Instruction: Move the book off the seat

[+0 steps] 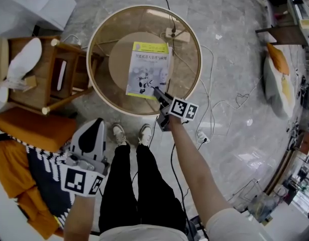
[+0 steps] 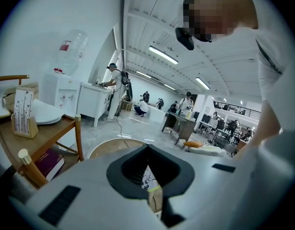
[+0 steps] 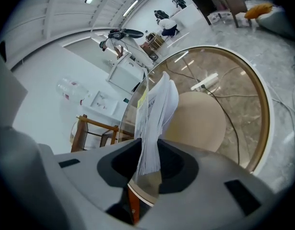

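**A:** Where's the book [image 1: 146,67] rn?

**B:** In the head view it sits over the round beige seat [image 1: 119,59], inside the wood rim of the big round glass top [image 1: 94,39]. It's a thin paperback w/ a yellow-green band at the top of the cover.

**A:** And the right gripper [image 1: 157,91]?

**B:** At the book's near right corner, arm stretched fwd. In the right gripper view the jaws of the right gripper [image 3: 147,169] are pinched on the book [image 3: 157,114] edge-on. The pages fan out away from the jaws, w/ the seat [image 3: 205,123] behind them. Can't tell if the far end is touching the glass.

**A:** Left gripper [image 1: 96,124]?

**B:** Held low beside the person's left leg, well apart from the book, over a striped cloth [image 1: 38,169]. In the left gripper view the jaws of the left gripper [image 2: 149,195] look drawn together w/ nothing between them (only a bit of the far-off book cover shows thru the slot).

**A:** Anything else nearby?

**B:** There's a wooden stand [image 1: 48,72] left of the glass top, w/ a dark red book [image 2: 49,162] on its lower shelf. An orange cushion [image 1: 33,127] lies below it. A power strip [image 1: 177,33] shows thru the glass at the far side.
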The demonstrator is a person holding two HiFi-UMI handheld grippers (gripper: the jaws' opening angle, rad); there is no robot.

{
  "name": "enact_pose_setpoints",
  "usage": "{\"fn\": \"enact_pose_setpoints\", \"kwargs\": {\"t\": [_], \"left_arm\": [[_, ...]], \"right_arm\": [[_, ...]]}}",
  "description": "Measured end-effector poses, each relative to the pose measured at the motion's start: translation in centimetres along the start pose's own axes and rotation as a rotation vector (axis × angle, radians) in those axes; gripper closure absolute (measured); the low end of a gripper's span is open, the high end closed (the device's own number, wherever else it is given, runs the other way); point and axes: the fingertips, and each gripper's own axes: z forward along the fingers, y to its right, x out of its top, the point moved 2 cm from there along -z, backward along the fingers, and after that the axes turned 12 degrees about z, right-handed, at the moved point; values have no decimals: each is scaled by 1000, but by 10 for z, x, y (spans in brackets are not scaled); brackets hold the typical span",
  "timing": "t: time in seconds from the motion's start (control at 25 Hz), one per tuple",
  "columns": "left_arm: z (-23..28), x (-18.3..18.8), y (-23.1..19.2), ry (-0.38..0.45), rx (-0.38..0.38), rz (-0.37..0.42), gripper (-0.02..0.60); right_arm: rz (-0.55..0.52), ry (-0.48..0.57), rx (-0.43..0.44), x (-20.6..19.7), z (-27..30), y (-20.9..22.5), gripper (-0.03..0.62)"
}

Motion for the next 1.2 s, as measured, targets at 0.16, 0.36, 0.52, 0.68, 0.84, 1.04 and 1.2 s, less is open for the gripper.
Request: {"fn": "enact_pose_setpoints", "kwargs": {"t": [0.16, 0.36, 0.52, 0.68, 0.84, 1.04, 1.2], "left_arm": [[-4, 2, 3, -3, -2, 7, 565], [-9, -1, 3, -6, 0, 7, 565], [-10, -3, 12, 1, -13, 9, 565], [-14, 0, 23, 6, -29, 25, 565], [-16, 4, 37, 22, -48, 40, 565], [-22, 9, 60, 38, -71, 54, 565], [-31, 13, 77, 43, -83, 81, 565]], "right_arm": [[27, -37, -31, -9, -1, 10, 466], [12, -60, -77, -10, -7, 18, 410], [10, 115, -169, 5, -37, 34, 427], [36, 141, -188, 2, -60, 45, 427], [39, 155, -195, -3, -81, 54, 427], [48, 184, -195, -12, -111, 57, 478], [83, 232, -146, -16, -139, 47, 565]]}}
